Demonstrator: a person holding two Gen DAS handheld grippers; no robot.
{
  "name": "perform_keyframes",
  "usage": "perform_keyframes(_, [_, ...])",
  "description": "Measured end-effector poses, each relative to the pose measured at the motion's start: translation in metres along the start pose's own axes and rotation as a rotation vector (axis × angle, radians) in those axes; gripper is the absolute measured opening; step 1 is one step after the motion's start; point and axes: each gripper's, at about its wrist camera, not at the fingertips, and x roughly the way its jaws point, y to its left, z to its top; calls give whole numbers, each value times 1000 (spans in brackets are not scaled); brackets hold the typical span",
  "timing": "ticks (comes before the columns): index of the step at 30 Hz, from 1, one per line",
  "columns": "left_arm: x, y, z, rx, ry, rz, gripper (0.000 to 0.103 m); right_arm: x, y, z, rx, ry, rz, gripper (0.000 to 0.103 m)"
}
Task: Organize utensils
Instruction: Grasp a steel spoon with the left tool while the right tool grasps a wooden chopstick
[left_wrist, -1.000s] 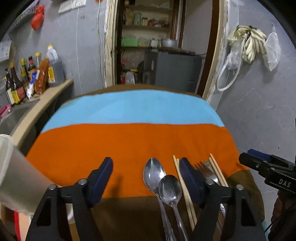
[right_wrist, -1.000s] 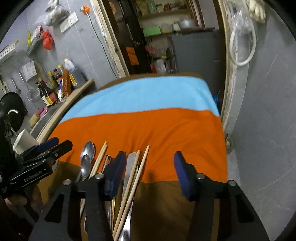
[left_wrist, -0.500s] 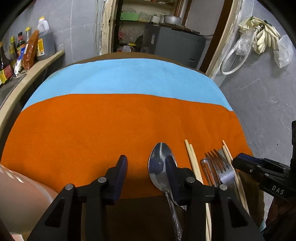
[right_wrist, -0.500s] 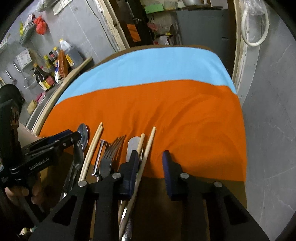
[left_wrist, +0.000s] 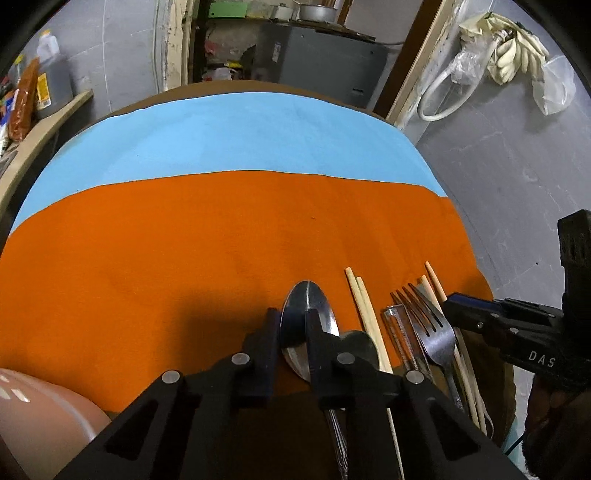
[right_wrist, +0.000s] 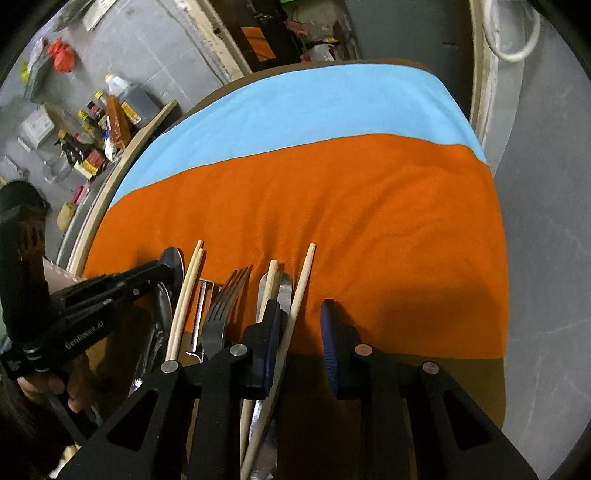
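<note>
Both hands have dropped toward the utensils lined along the near edge of the orange cloth (left_wrist: 184, 258). The left gripper (left_wrist: 291, 325), wide a second ago, is closing its jaws around the big spoon (left_wrist: 308, 302). The right gripper (right_wrist: 301, 328) has narrowed beside a chopstick (right_wrist: 301, 284), gripping nothing yet; sorting is starting.

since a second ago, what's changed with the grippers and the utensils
Both hand-held grippers dipped toward the utensils and narrowed. The left hand-held gripper is closing around the large spoon; the right hand-held gripper now has a chopstick between its jaws, not visibly clamped. Fork and cloth lie unmoved.
</note>
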Motion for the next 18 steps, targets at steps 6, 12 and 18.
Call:
perform_keyframes(6, [-9, -2, 3, -21, -3, -4, 5, 5, -5, -2, 98, 24, 58, 4])
perform_keyframes(12, [-33, -8, -3, -6, -46, 37, 2, -14, -3, -16, 172, -41, 98, 4])
perform_keyframes(18, [-86, -2, -18, -39, -202, 60, 2, -66, 19, -38, 191, -285, 176, 4])
